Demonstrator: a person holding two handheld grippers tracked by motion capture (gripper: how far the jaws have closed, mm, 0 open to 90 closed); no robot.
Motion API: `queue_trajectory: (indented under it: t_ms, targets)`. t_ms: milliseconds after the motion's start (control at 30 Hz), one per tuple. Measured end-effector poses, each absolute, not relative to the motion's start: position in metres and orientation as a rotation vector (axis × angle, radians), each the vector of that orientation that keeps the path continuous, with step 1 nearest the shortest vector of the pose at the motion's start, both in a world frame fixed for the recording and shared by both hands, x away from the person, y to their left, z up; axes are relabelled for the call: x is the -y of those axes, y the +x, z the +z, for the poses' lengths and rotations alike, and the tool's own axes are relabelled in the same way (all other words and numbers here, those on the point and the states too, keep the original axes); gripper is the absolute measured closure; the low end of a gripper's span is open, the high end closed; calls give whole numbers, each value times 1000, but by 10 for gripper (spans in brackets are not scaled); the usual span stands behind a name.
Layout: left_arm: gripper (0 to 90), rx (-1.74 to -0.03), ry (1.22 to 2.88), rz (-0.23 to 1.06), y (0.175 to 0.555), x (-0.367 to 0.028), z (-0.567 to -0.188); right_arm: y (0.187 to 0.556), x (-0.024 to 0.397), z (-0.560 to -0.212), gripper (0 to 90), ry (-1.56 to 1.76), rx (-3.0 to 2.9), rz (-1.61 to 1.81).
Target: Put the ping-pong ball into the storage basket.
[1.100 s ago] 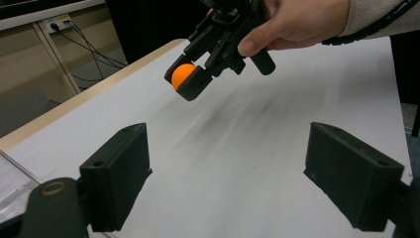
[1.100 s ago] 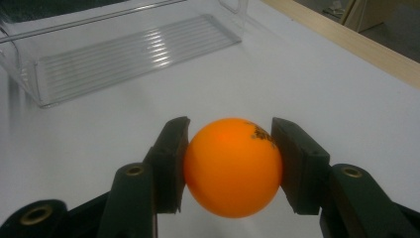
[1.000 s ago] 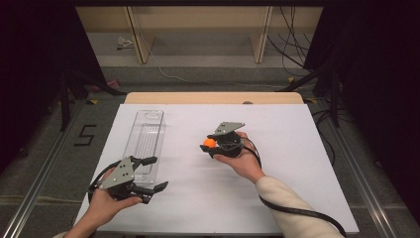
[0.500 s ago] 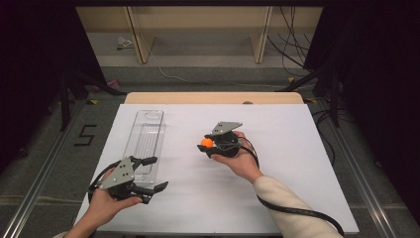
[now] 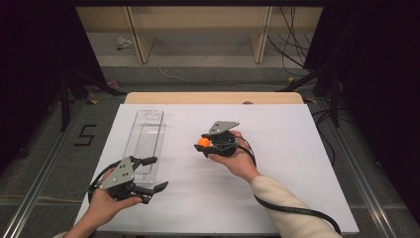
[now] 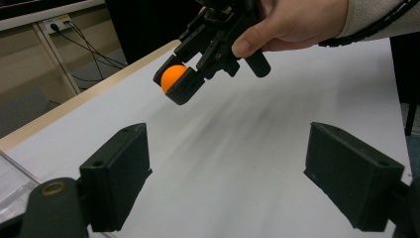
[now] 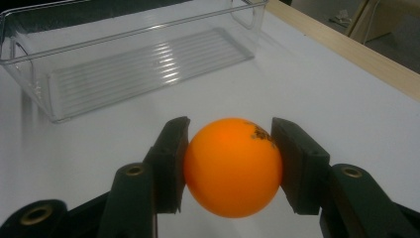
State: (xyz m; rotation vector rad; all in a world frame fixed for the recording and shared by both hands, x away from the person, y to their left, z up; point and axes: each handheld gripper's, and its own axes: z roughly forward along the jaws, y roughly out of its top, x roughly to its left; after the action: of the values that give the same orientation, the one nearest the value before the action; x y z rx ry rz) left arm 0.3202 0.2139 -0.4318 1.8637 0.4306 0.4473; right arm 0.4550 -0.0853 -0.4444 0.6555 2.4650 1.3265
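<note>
White sheeting covers the table, with dark floor and wooden legs behind it in the upper frame. Near the centre of the high view, the right gripper is clamped on an orange ball, held clear above the surface; its own view shows both pads pressing the ball's sides. At lower left, the left gripper has its jaws spread wide with nothing between them, beside the near end of a clear plastic tray.
</note>
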Motion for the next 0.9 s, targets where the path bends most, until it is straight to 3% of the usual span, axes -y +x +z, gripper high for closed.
queue_trajectory:
  t_ms: [900]
  targets:
    - [171, -432, 1862, 446, 320, -214, -432, 455, 74, -442, 514, 641, -2467, 1351]
